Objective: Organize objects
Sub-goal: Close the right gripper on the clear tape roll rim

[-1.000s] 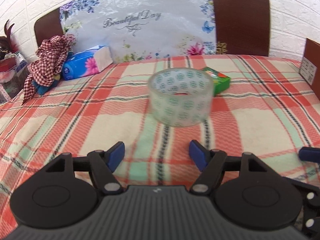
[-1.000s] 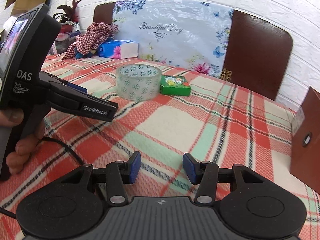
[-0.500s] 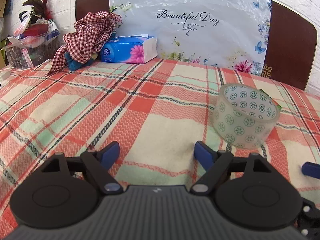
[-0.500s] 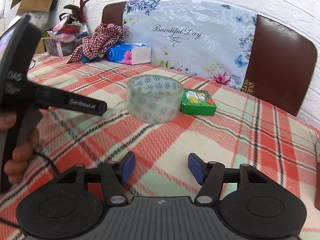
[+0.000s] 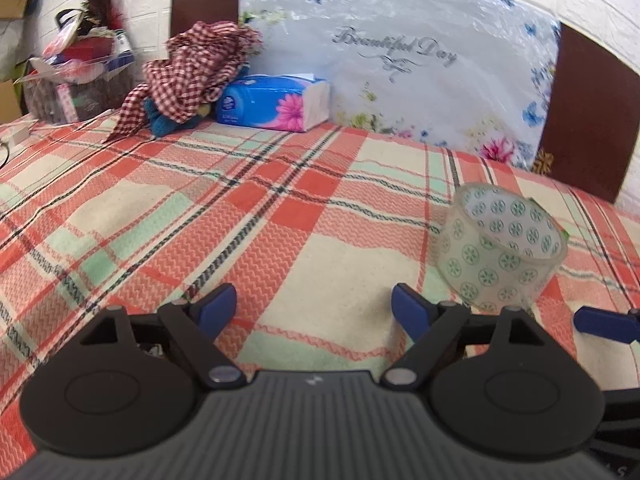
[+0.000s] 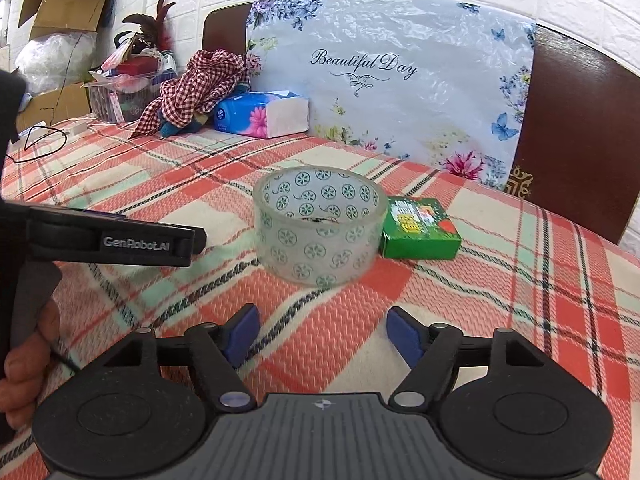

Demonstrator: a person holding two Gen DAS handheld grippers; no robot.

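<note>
Left wrist view. The left gripper fills the lower part of the frame, its blue-padded fingers spread wide with nothing between them, only the plaid tablecloth. The clear tape roll, printed with green rosettes, lies flat on the cloth at right of centre, beyond and to the right of the right-hand finger and apart from it. A blue fingertip of the right gripper enters at the right edge. In the upper left of the frame stand a blue tissue pack, a red checked cloth heaped just beside it, and a clear container of oddments. A floral plastic bag lettered "Beautiful Day" leans against a brown chair back at upper right.

Right wrist view. The right gripper occupies the lower frame; its fingers are likewise set wide apart and hold nothing. The tape roll sits at centre frame, ahead of the open fingers and clear of them. A small green box lies just beside the roll on its right; whether they touch cannot be told. The left gripper extends in from the left edge, marked "GenRobot.AI", with the person's left hand on its handle at lower left. The tissue pack and checked cloth appear at upper left, with a cardboard box behind them.
</note>
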